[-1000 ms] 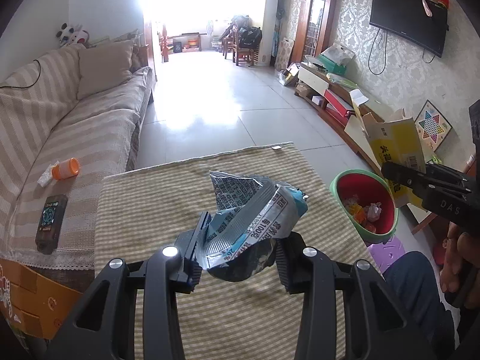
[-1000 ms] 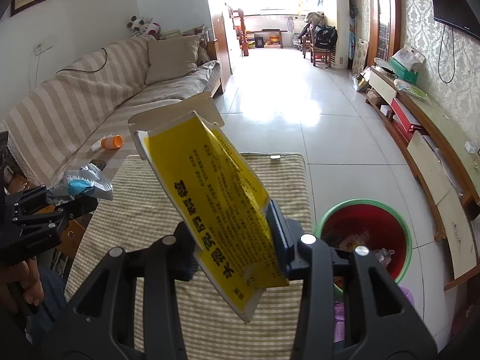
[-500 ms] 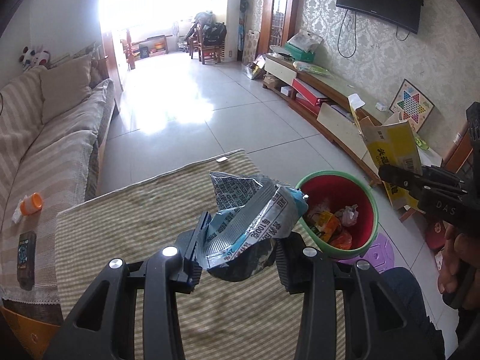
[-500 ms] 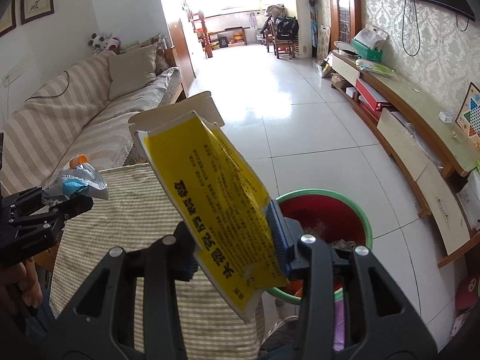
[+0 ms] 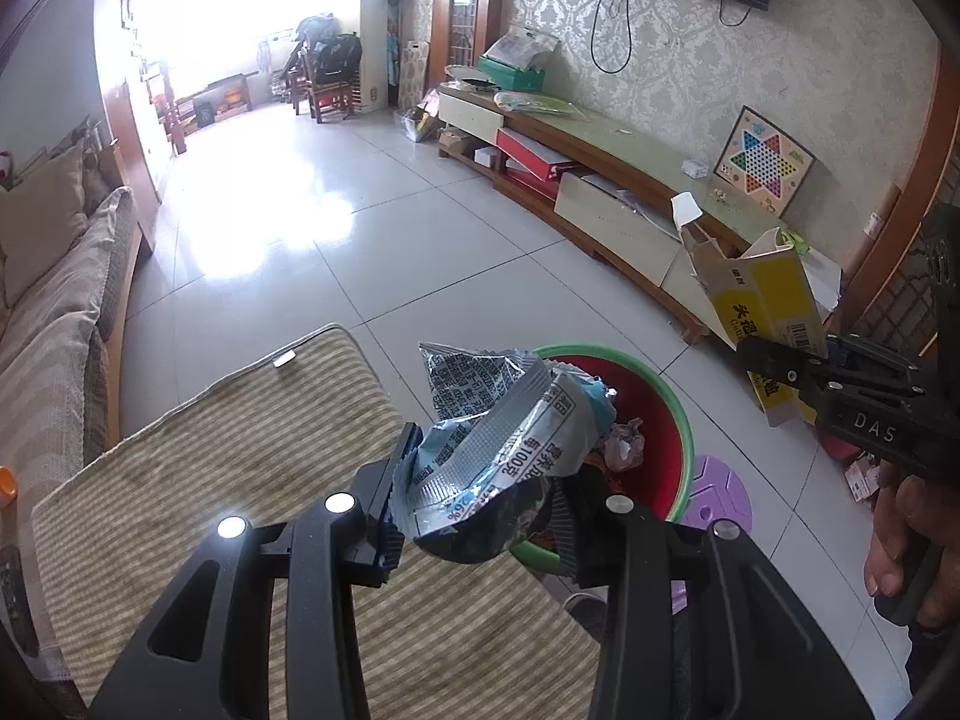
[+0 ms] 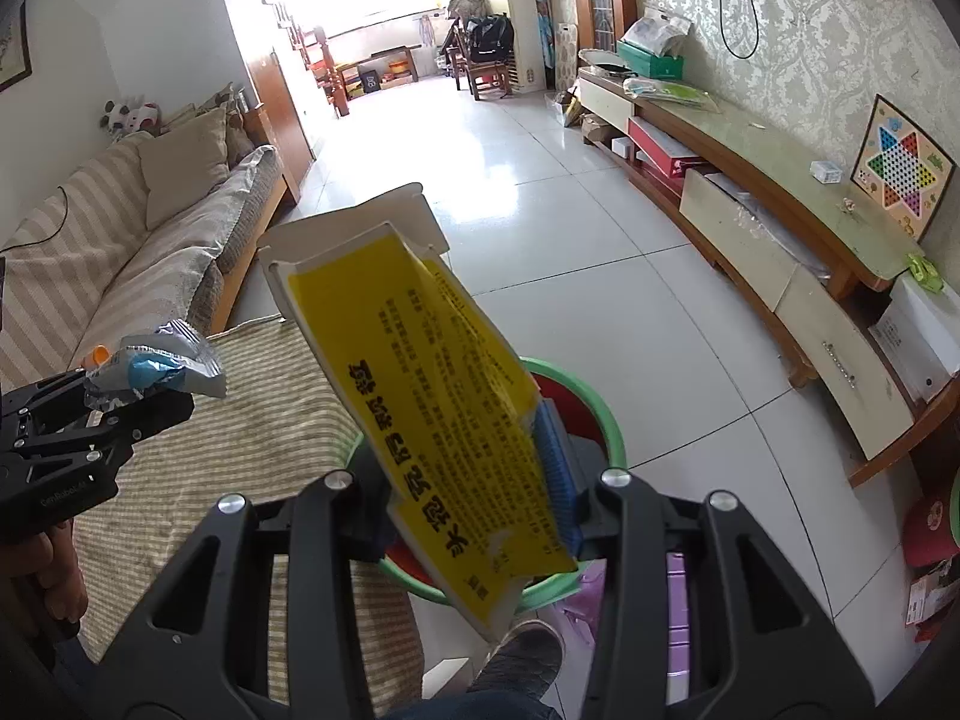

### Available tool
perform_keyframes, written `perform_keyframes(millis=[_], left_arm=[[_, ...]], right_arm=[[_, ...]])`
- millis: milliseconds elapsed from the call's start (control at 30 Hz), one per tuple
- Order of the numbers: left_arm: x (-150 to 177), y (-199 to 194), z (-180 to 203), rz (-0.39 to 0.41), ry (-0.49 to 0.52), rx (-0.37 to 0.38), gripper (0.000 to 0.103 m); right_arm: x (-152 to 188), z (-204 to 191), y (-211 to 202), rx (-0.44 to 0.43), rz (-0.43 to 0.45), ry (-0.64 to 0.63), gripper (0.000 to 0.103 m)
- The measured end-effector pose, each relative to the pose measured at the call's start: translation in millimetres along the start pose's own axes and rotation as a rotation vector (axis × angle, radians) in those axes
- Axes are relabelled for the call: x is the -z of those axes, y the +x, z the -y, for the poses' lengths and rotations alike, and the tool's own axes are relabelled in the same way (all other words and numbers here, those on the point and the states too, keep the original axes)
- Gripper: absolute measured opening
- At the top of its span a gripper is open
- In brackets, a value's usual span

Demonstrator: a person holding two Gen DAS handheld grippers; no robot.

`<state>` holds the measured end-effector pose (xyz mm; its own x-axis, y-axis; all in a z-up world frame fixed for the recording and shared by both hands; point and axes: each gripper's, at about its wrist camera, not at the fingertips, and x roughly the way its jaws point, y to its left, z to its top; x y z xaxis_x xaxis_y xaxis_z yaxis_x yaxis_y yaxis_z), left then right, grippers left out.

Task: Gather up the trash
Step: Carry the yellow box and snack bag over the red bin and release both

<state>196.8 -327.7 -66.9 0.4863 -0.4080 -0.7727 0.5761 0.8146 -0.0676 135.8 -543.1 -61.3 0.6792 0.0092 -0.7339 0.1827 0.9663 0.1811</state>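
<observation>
Above bin (image 6: 606, 420), right gripper (image 6: 480, 516) apparently clamps yellow carton (image 6: 432, 396).

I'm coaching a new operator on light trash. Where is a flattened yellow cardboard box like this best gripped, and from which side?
Grip the flattened yellow cardboard box across its thin faces near the lower end, coming from below, as the right gripper does. Flat panels give the pads broad contact, and the open flap end stays free above the green-rimmed red bin.
</observation>
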Motion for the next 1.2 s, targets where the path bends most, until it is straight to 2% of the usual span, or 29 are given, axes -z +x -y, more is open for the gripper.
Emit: perform_keyframes(millis=[467, 567, 633, 867, 1067, 1200], left_arm=[[-22.5, 61.1, 47.7, -0.076, 0.066, 0.069, 0.038], [-25.3, 67.5, 52.2, -0.081, 0.068, 0.077, 0.05], [-27.4, 69.4, 54.4, -0.075, 0.073, 0.073, 0.064], [-27.3, 68.5, 51.8, -0.07, 0.061, 0.077, 0.072], [-22.6, 58.9, 32.6, -0.065, 0.037, 0.053, 0.073], [-16.3, 47.8, 18.1, -0.058, 0.027, 0.028, 0.08]], right_arm=[[1.5, 42.4, 22.4, 0.018, -0.023, 0.067, 0.039], [3.3, 44.2, 25.6, 0.017, -0.027, 0.072, 0.039], [5.1, 45.7, 27.2, 0.017, -0.03, 0.078, 0.039], [4.7, 45.1, 35.4, 0.009, -0.044, 0.071, 0.039], [0.8, 34.7, 40.6, -0.008, -0.045, 0.058, 0.039], [1.7, 24.0, 46.4, -0.017, -0.058, 0.043, 0.04]])
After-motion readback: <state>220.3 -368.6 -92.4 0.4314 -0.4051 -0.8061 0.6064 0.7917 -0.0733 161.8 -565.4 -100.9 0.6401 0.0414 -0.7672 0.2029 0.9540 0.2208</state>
